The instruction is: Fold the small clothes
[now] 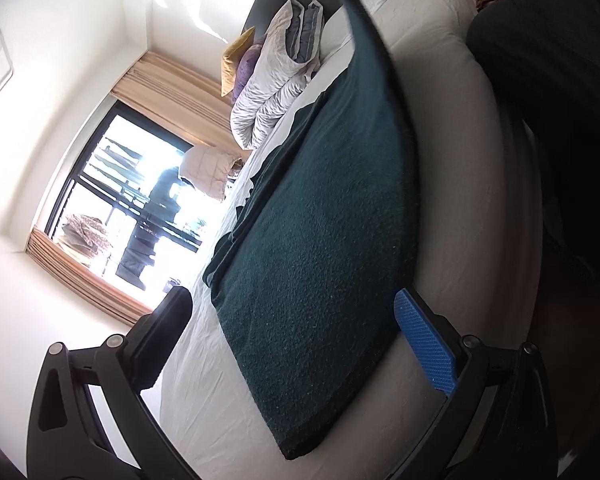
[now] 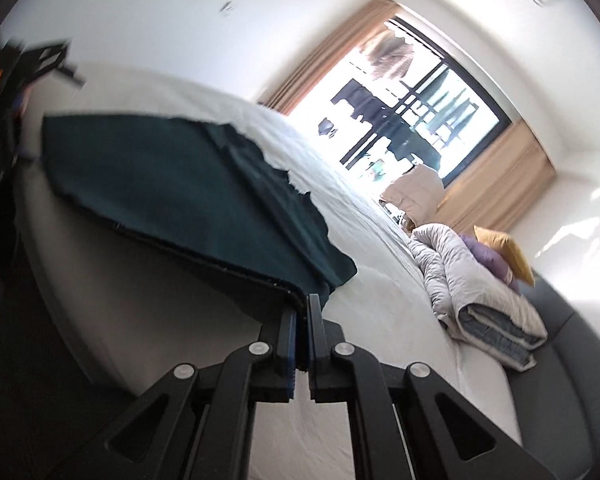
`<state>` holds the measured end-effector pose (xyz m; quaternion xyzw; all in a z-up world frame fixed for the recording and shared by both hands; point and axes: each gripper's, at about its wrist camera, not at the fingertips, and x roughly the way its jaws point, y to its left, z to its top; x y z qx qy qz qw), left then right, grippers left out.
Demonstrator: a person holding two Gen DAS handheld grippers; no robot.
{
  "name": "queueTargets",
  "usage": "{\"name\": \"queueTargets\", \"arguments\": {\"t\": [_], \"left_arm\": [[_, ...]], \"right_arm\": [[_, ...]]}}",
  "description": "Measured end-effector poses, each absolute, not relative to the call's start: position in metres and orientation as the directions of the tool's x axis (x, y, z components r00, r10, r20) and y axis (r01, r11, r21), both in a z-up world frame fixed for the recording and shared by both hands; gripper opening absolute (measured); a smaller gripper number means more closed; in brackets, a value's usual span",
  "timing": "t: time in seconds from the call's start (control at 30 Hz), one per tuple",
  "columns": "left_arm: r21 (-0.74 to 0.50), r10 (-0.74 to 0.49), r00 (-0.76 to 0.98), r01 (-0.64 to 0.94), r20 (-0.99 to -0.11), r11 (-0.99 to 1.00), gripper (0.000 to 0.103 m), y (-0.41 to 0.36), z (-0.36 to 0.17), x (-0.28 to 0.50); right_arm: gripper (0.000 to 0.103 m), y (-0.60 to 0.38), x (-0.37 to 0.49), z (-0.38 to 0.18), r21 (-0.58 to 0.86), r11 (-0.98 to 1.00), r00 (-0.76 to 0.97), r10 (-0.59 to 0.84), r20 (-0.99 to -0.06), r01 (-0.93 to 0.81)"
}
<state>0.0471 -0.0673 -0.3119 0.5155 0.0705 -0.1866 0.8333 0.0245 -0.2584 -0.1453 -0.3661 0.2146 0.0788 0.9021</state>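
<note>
A dark teal cloth (image 1: pixel 320 248) lies folded on the white bed (image 1: pixel 228 380). In the left wrist view my left gripper (image 1: pixel 296 320) is open, its fingers standing either side of the cloth's near end, the blue pad (image 1: pixel 424 344) beside the cloth's edge. In the right wrist view the same cloth (image 2: pixel 172 192) stretches across the bed edge, and my right gripper (image 2: pixel 302 316) is shut on its near corner, holding it lifted off the sheet (image 2: pixel 380 320). The left gripper (image 2: pixel 16 76) shows at the far end, blurred.
A folded grey quilt (image 1: pixel 272 88) with purple and yellow cushions (image 1: pixel 240 56) sits at the bed's head, also in the right wrist view (image 2: pixel 468 280). A window with tan curtains (image 2: pixel 420 120) is behind. A dark shape (image 1: pixel 548 100) stands beside the bed.
</note>
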Motion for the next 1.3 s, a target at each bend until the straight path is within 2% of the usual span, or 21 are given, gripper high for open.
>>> {"name": "queueTargets", "arguments": {"t": [0.13, 0.37, 0.5, 0.57, 0.63, 0.67, 0.7, 0.93, 1.13, 1.3], "left_arm": [[0.842, -0.255, 0.919, 0.381, -0.300, 0.382, 0.103, -0.071, -0.312, 0.039], [0.881, -0.183, 0.951, 0.302, -0.251, 0.364, 0.103, -0.080, -0.319, 0.048], [0.829, -0.172, 0.936, 0.352, -0.307, 0.434, 0.102, -0.073, -0.308, 0.064], [0.792, -0.178, 0.920, 0.391, -0.349, 0.469, 0.087, -0.066, -0.303, 0.069], [0.760, -0.161, 0.900, 0.429, -0.404, 0.488, 0.051, -0.056, -0.303, 0.078], [0.747, -0.161, 0.890, 0.446, -0.426, 0.493, 0.041, -0.053, -0.304, 0.081], [0.726, -0.165, 0.875, 0.471, -0.454, 0.501, 0.026, -0.049, -0.305, 0.084], [0.560, -0.200, 0.805, 0.544, -0.559, 0.624, 0.005, -0.015, -0.298, 0.104], [0.419, -0.261, 0.755, 0.576, -0.601, 0.702, 0.003, -0.002, -0.279, 0.131], [0.219, -0.314, 0.744, 0.521, -0.589, 0.825, 0.003, 0.022, -0.226, 0.186]], "right_arm": [[0.003, -0.264, 0.037, -0.125, -0.559, 0.782, 0.899, 0.004, -0.438, -0.275], [0.003, -0.271, 0.052, -0.096, -0.432, 0.865, 0.904, 0.054, -0.423, -0.254], [0.003, -0.273, 0.059, -0.091, -0.409, 0.880, 0.904, 0.054, -0.424, -0.244], [0.003, -0.272, 0.056, -0.093, -0.405, 0.882, 0.902, 0.049, -0.428, -0.240], [0.003, -0.272, 0.054, -0.099, -0.401, 0.885, 0.898, 0.043, -0.438, -0.238], [0.003, -0.273, 0.055, -0.102, -0.397, 0.886, 0.895, 0.042, -0.444, -0.239], [0.003, -0.274, 0.055, -0.105, -0.396, 0.887, 0.892, 0.039, -0.450, -0.239], [0.003, -0.284, 0.051, -0.133, -0.396, 0.887, 0.852, -0.005, -0.524, -0.238], [0.003, -0.287, 0.057, -0.144, -0.380, 0.894, 0.830, -0.016, -0.558, -0.239], [0.003, -0.292, 0.083, -0.139, -0.335, 0.918, 0.825, -0.015, -0.564, -0.212]]}}
